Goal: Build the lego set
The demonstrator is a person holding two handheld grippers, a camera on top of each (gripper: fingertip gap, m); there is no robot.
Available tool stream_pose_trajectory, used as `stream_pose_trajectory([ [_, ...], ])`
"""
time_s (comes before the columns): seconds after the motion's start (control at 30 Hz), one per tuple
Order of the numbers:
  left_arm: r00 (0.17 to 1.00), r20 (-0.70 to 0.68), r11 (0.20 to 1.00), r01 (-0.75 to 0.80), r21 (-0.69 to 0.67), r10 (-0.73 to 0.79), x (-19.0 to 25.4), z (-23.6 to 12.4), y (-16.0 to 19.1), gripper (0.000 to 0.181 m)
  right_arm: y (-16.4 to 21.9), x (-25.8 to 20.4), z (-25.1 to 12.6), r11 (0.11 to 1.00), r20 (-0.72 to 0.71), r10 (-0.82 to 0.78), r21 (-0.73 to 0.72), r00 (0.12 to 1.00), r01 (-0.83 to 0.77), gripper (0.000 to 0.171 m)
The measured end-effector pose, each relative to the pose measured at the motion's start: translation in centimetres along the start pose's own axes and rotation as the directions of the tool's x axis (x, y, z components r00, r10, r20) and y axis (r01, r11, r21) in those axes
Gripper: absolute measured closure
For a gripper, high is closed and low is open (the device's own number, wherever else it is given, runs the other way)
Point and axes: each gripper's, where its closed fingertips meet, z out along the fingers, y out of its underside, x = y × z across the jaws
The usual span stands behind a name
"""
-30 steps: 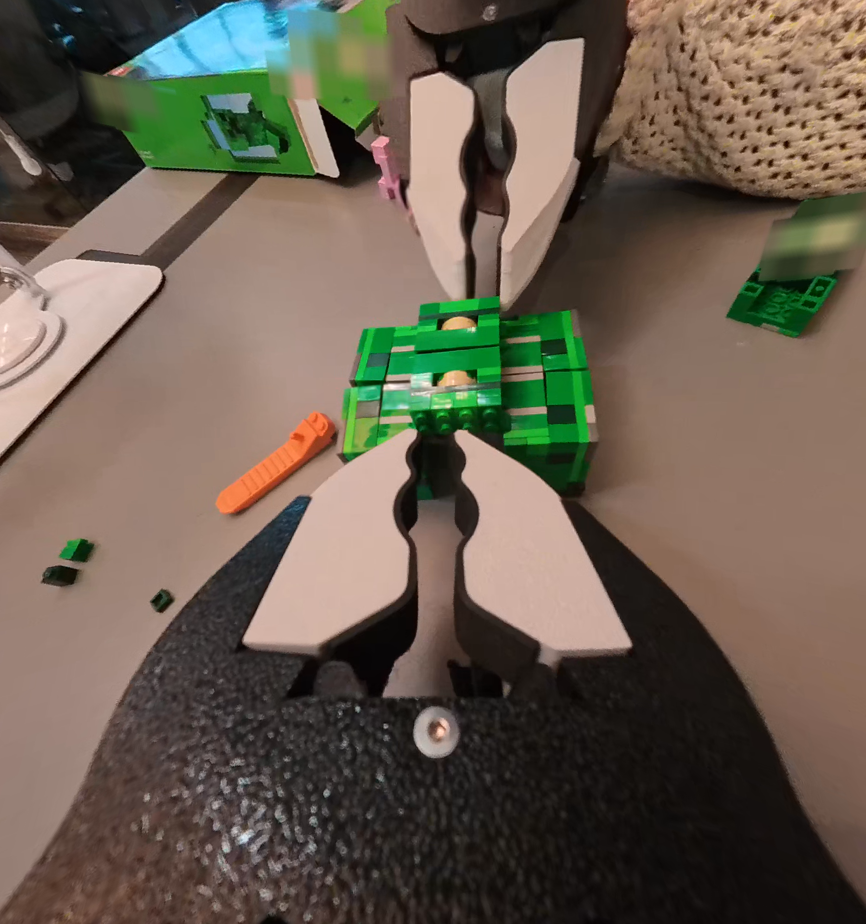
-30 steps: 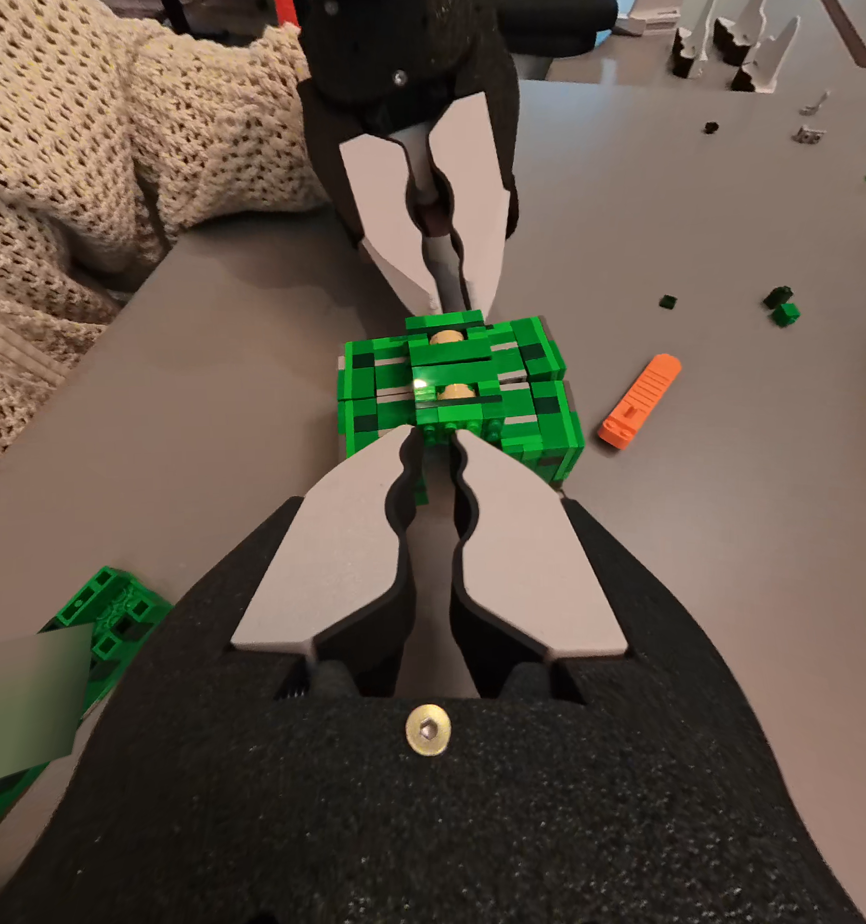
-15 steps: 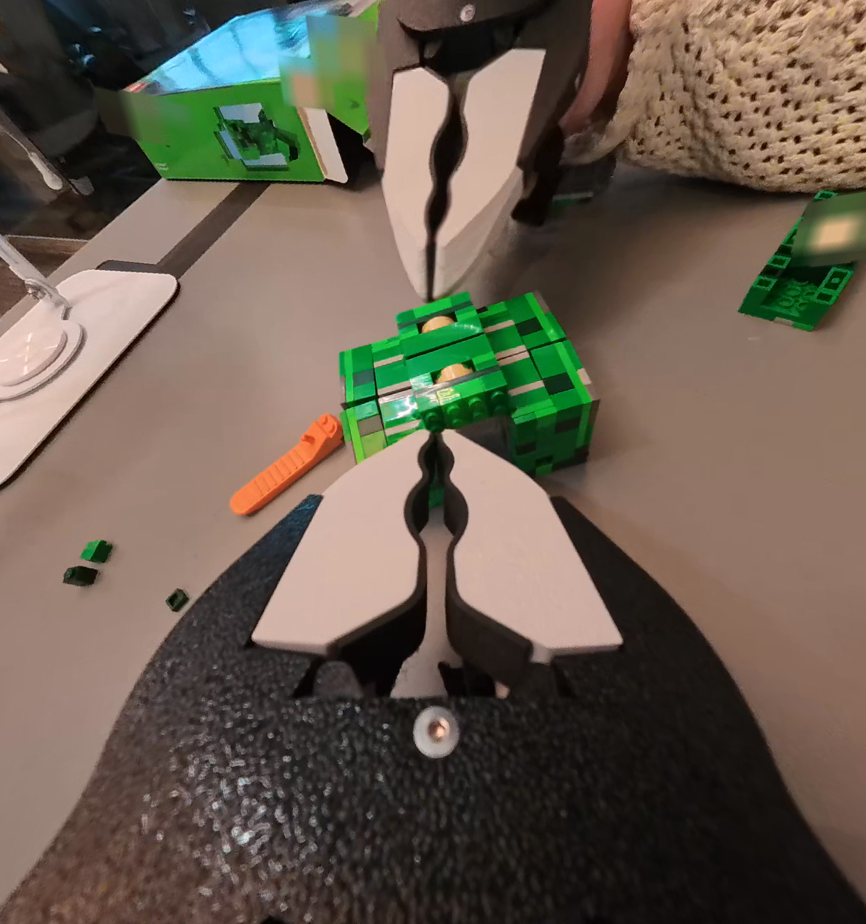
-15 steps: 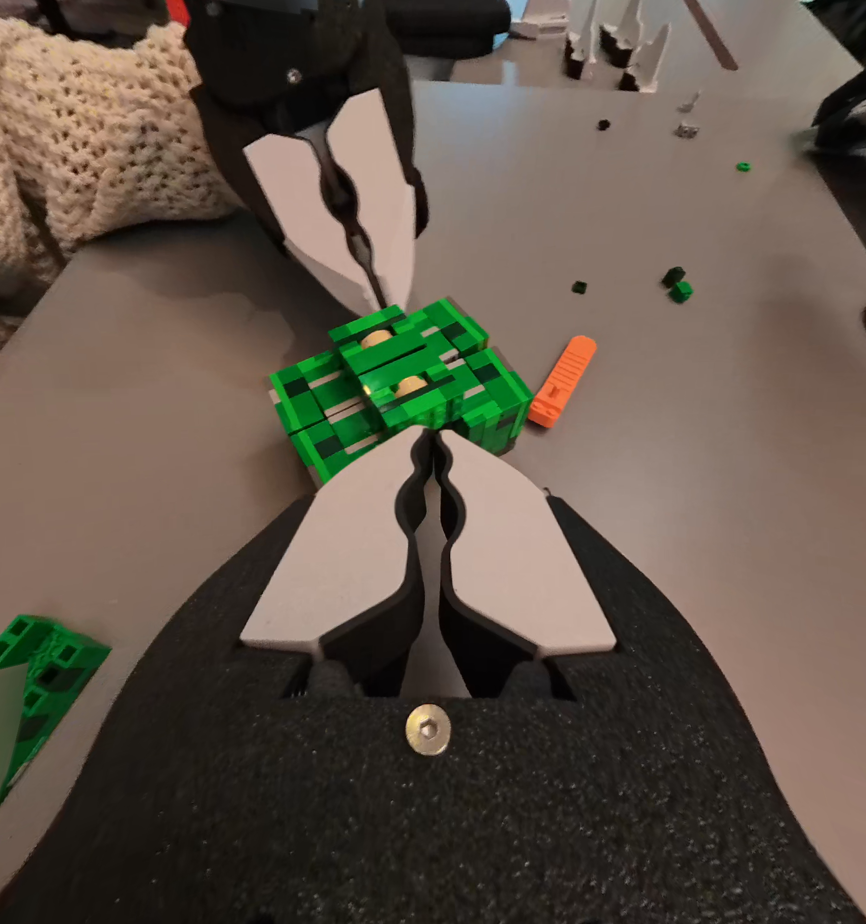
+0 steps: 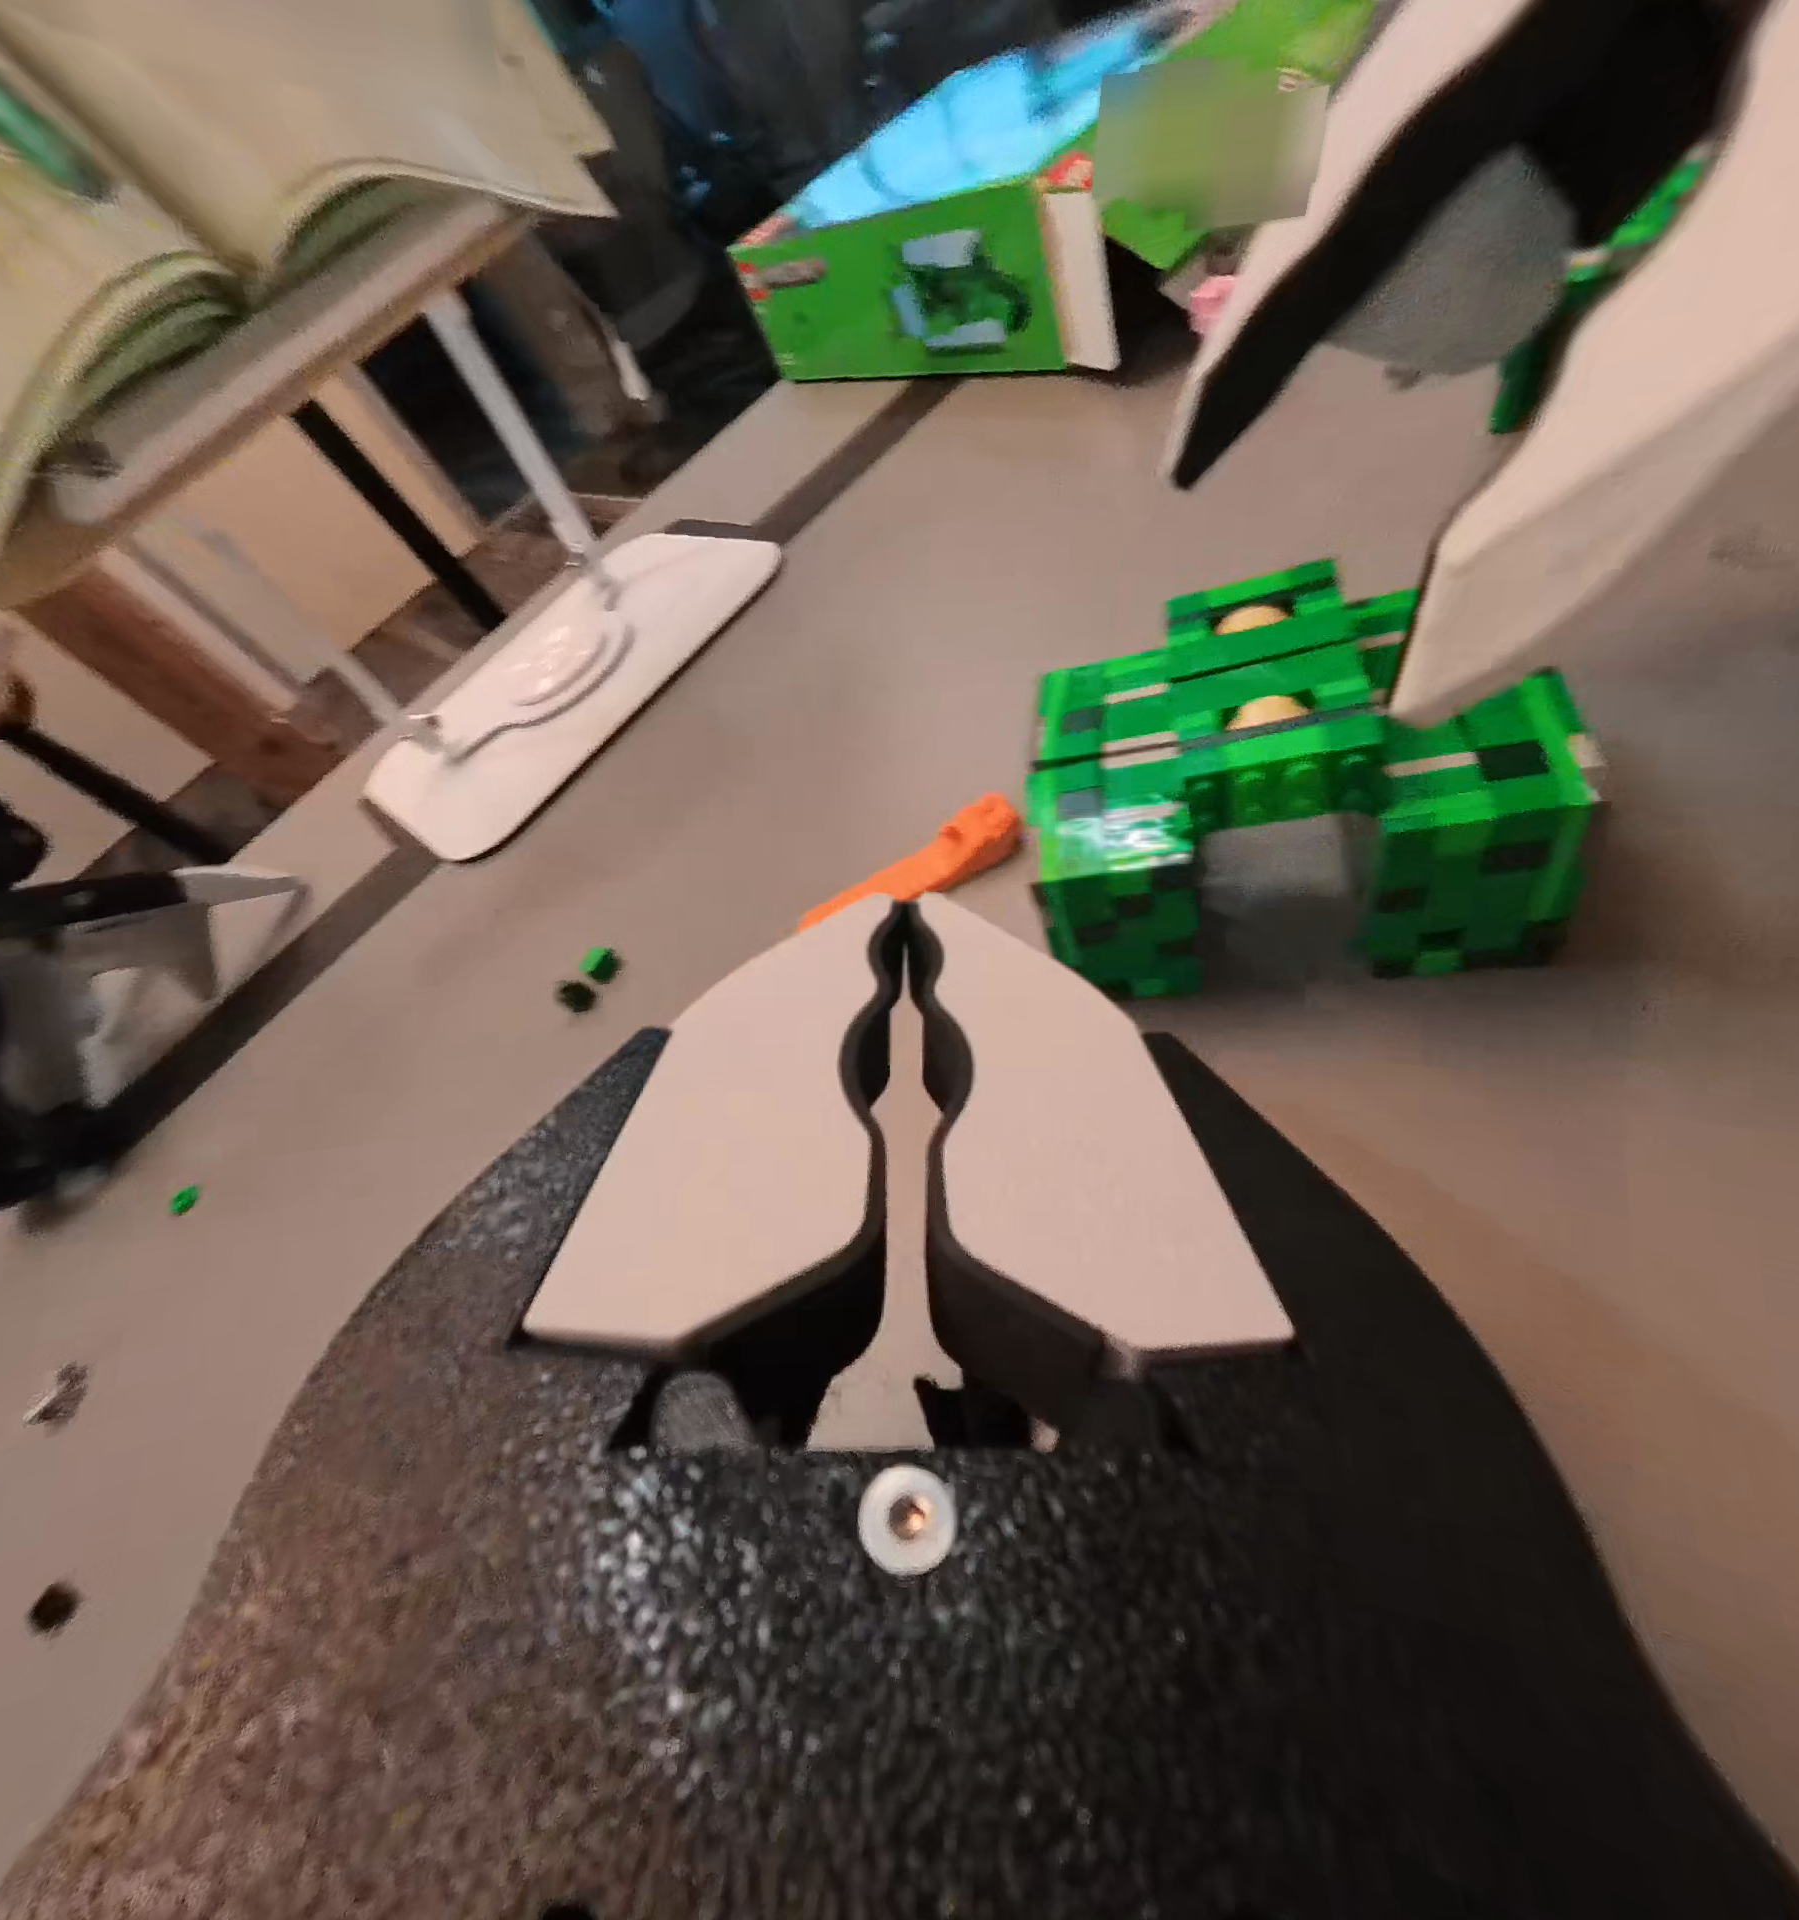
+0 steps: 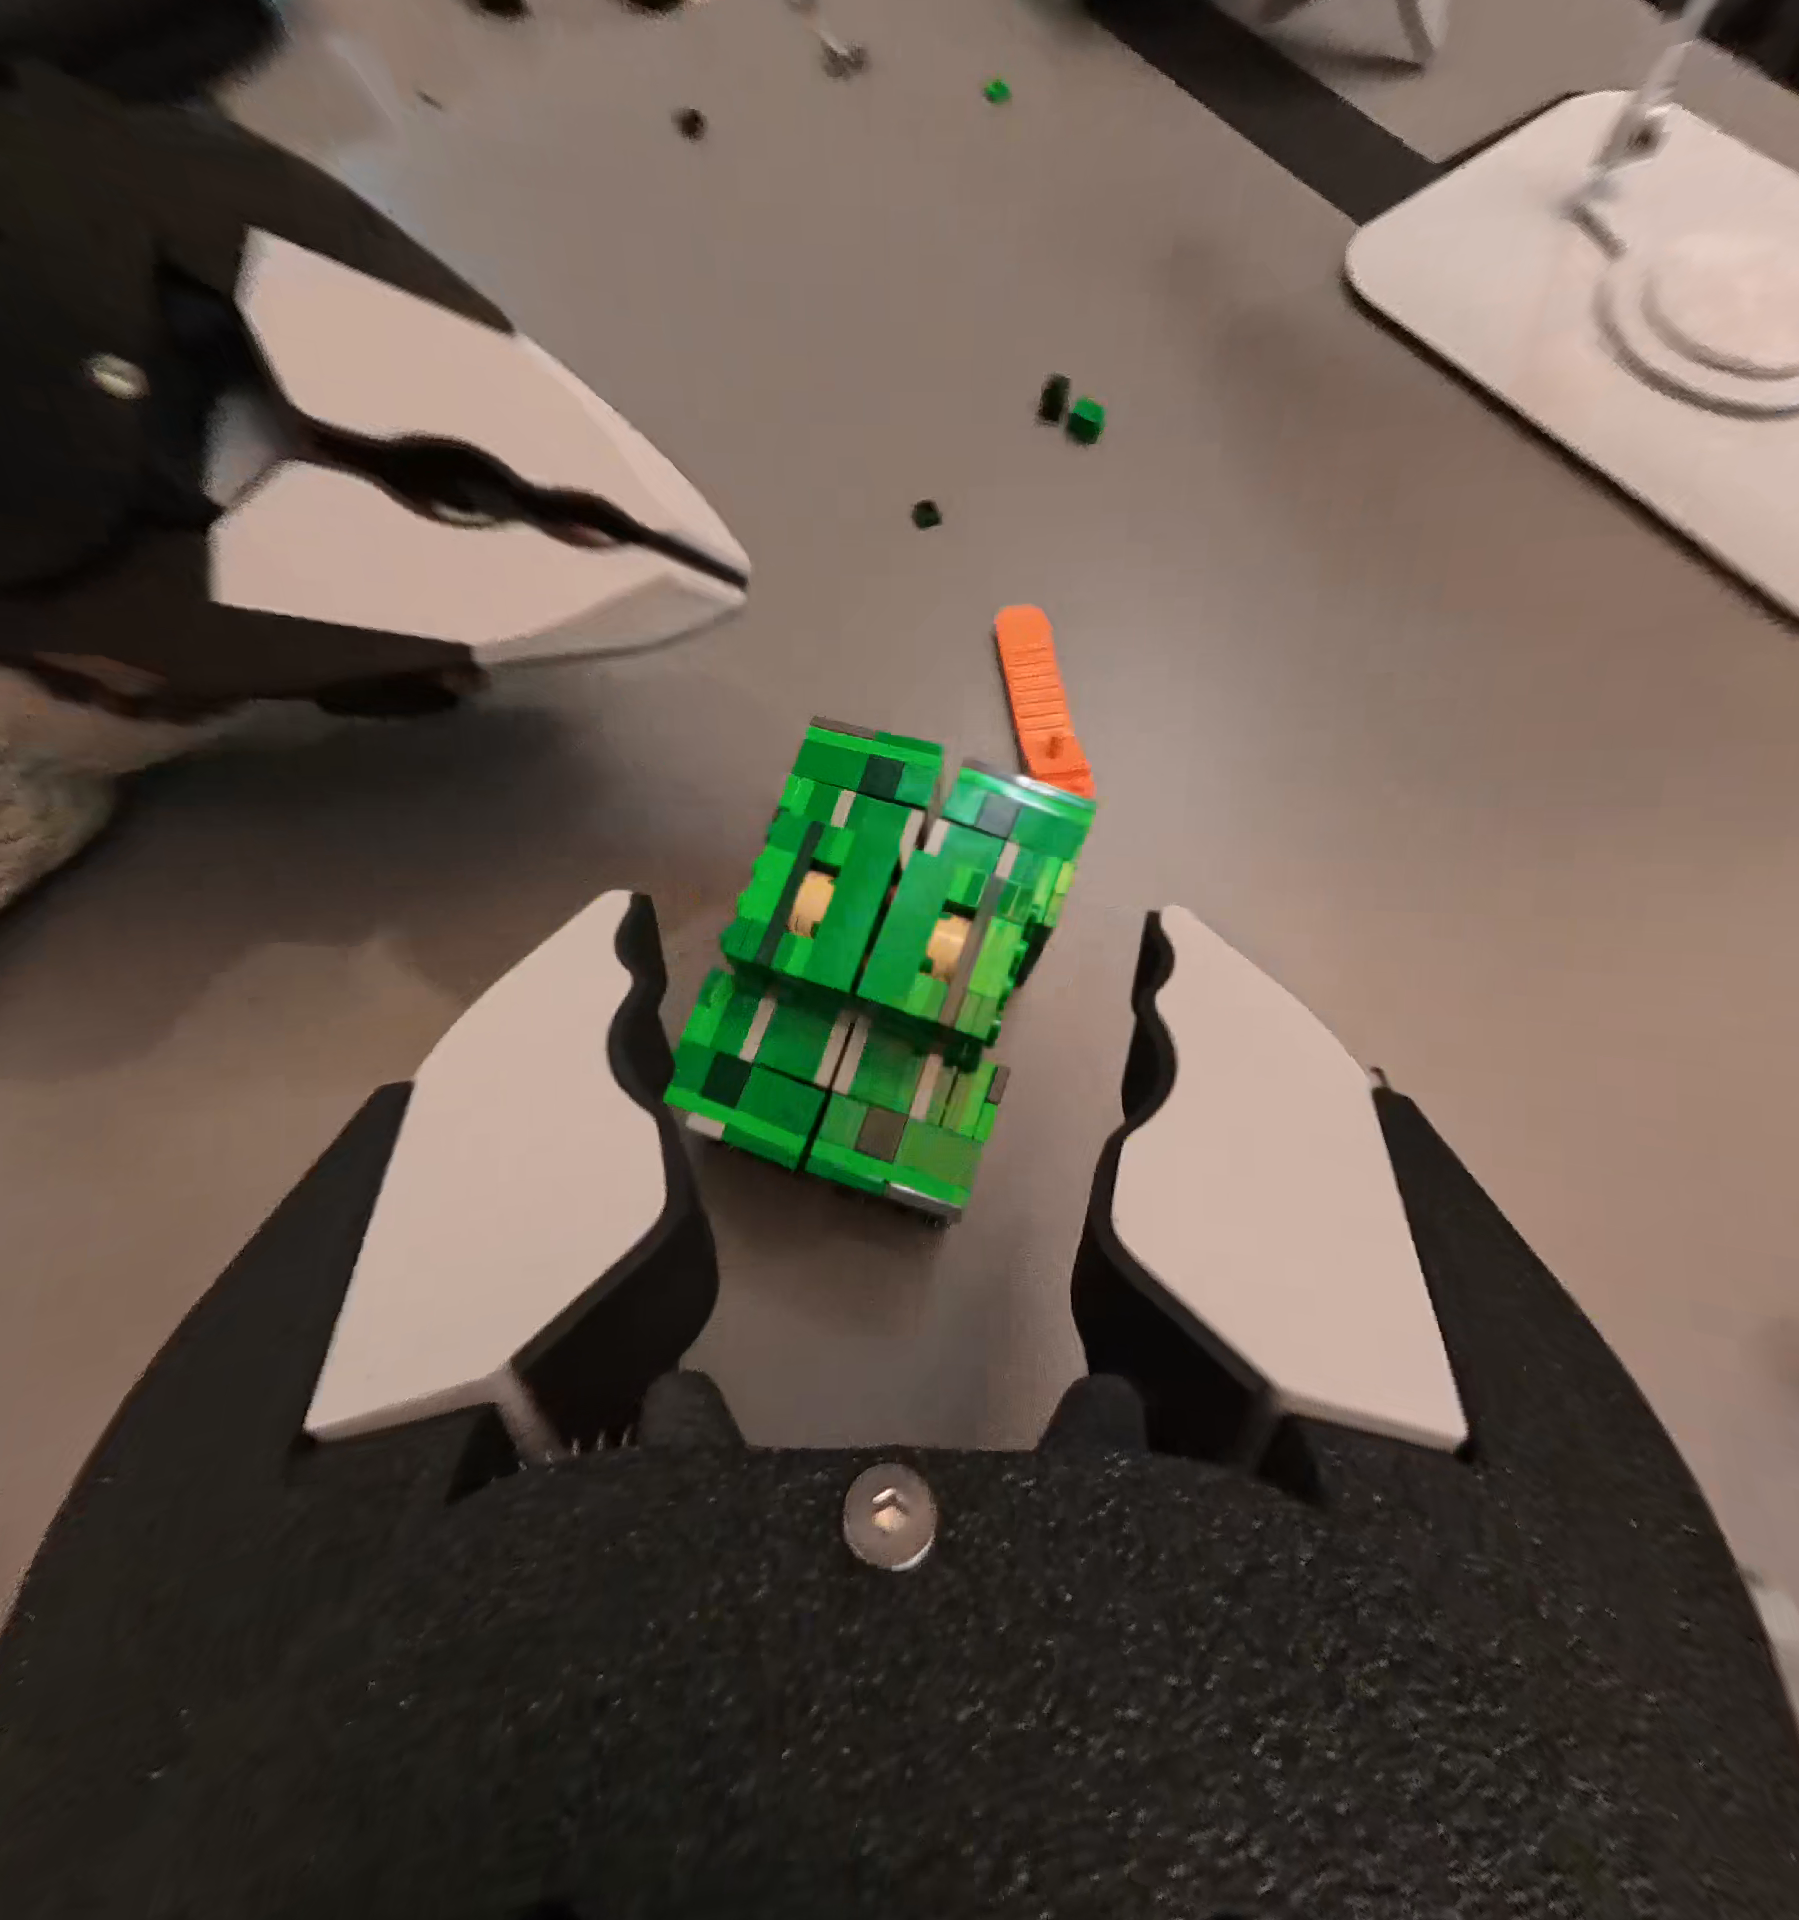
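Both tongs are off the build now. Half a second ago each was pinched shut at opposite ends of the green lego block [image 6: 864, 966]; now you're pulling the left tongs [image 5: 903, 914] back and aside, jaws closed tip to tip, holding nothing. The right tongs [image 6: 890, 914] are hovering above the block with jaws spread wide, wider than the block, which shows between them but isn't being touched. Reads like the press-down step is finished and you're lining up to grab the whole block, probably to turn or move it.

The block is sitting free on the grey bench [image 6: 1290, 831], mid-surface, skewed from where it was a second ago. The orange brick separator [image 6: 1040, 696] is lying against its far corner.

Count:
- 1 green block, 2 tan round pieces showing in its top slots
- 1 orange separator
- loose small green or dark bits toward the bench's far edge: at least 5; too blurred for an exact figure
- 1 white stand base [image 6: 1653, 343] at the far right corner
- 1 green set box [image 5: 926, 291] at the bench edge in the left wrist view
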Motion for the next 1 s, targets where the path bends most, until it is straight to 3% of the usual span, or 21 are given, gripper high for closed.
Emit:
stream_pose_trajectory([
  [0.23,0.996,0.082,0.998,0.021,0.052,-0.025,-1.8,-1.2,0.6,0.181,2.0,0.6,2.4,0.983,-0.226,0.033,-0.171,0.973,-0.073,0.083],
  [0.37,0.997,0.066,0.998,0.026,0.061,-0.030,-1.4,-1.4,0.5,0.181,2.4,0.1,2.7,0.977,-0.183,0.096,-0.173,0.978,-0.128,0.102],
  [0.43,0.999,0.053,0.998,0.005,0.062,-0.008,-0.9,-1.3,0.3,0.181,2.3,-0.1,2.7,0.978,-0.171,0.069,-0.184,0.983,-0.100,0.103],
  [0.6,0.996,-0.075,0.990,-0.041,0.135,0.051,1.6,-1.9,-1.3,0.181,2.3,-0.7,2.9,0.973,-0.024,-0.066,-0.224,0.998,0.059,0.105],
  [0.77,0.939,-0.326,0.981,-0.049,0.188,0.110,4.8,-2.6,-3.1,0.128,2.8,-2.1,2.4,0.903,0.252,-0.293,-0.245,0.922,0.354,0.106],
  [1.0,0.864,-0.486,0.990,-0.143,0.018,0.134,6.5,-0.3,-1.8,0.107,3.0,-3.3,2.0,0.863,0.445,-0.386,-0.134,0.808,0.487,0.106],
])
